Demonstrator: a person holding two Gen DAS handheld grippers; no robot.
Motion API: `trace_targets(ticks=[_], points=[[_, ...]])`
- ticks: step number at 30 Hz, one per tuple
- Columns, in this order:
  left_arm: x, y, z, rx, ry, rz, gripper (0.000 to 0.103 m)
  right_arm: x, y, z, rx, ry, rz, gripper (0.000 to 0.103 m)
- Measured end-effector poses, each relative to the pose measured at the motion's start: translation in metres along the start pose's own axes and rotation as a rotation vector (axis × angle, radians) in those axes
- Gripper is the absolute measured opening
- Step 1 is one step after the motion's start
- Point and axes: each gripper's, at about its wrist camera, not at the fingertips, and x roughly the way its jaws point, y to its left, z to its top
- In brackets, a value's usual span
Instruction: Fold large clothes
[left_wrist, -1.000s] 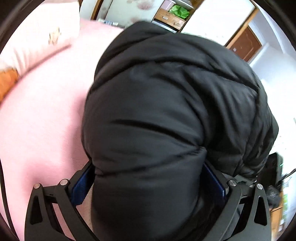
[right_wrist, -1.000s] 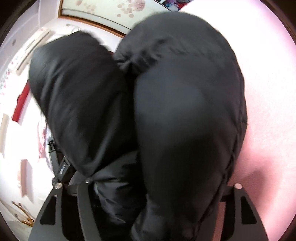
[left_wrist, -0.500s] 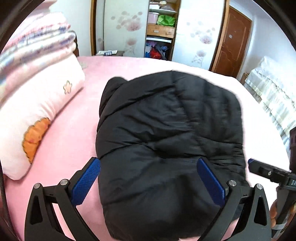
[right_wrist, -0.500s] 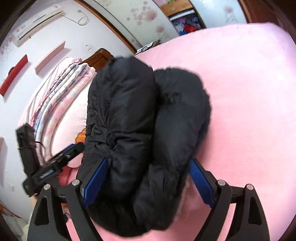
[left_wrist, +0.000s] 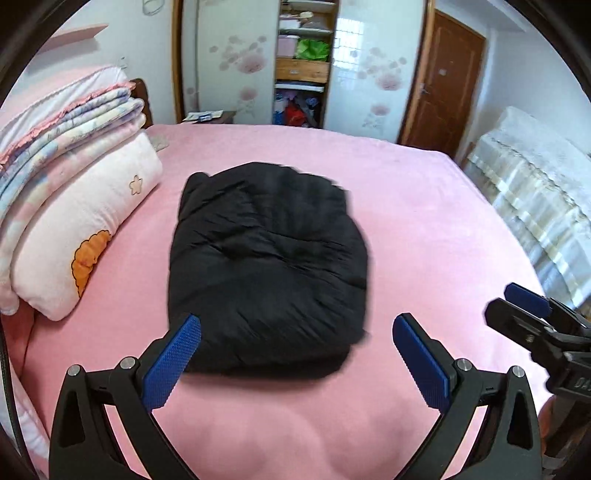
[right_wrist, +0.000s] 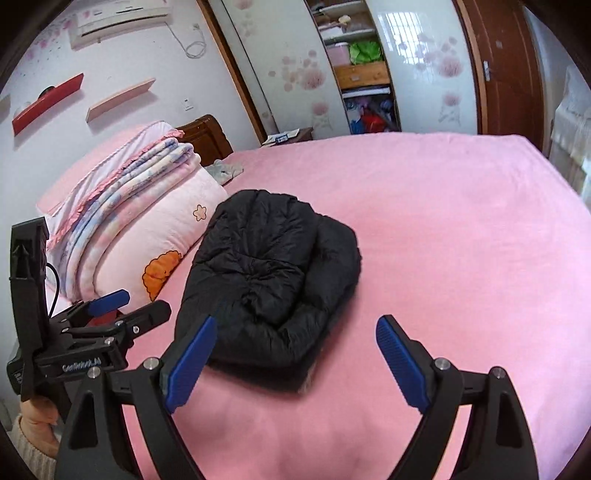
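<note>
— Lying folded into a thick, puffy bundle, the black padded jacket (left_wrist: 269, 266) sat near the middle of the pink bed (left_wrist: 424, 206), just beside the stacked pillow and quilts (left_wrist: 74, 206) at the headboard end. How were the tools placed?

— Both were clear of it. The left gripper (left_wrist: 295, 354) hung just short of the bundle's near edge, its blue fingers (left_wrist: 173, 362) spread wide with nothing between them. The right gripper (right_wrist: 295, 358) was likewise spread and empty, touching no cloth.

— Was the fold finished, then?

— It looked close to done, judging by the compact shape. From the right wrist view, though, the top layer (right_wrist: 258, 269) bulged and one rounded lobe (right_wrist: 332, 258) stuck out to the side, so the bundle was uneven.

— What would the tidying step have called for?

— Likely pressing the puffed layers flat with spread fingers and tucking the loose lobe under, working from the near edge outward. Padded fabric tends to spring back, so slow, even pressure would have served better than a quick pinch. A wardrobe (left_wrist: 303, 62) with open shelves and a brown door (left_wrist: 439, 85) stood behind the bed.
</note>
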Motion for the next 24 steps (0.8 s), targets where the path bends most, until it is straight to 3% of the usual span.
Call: trace_targets(ticks=[12, 19, 24], points=[[-0.137, -0.113, -0.091, -0.001, -0.118, -0.005, 0.103, -0.165, -0.012, -0.072, -0.106, -0.111, -0.154, 0.089], [-0.184, -0.158, -0.133, 0.000, -0.119, 0.027, 0.103, -0.232, -0.031, -0.105, -0.094, -0.172, -0.212, 0.093], [-0.218, -0.182, -0.170, 0.000, -0.127, 0.003, 0.103, -0.269, -0.044, -0.128, -0.065, -0.195, -0.236, 0.093]])
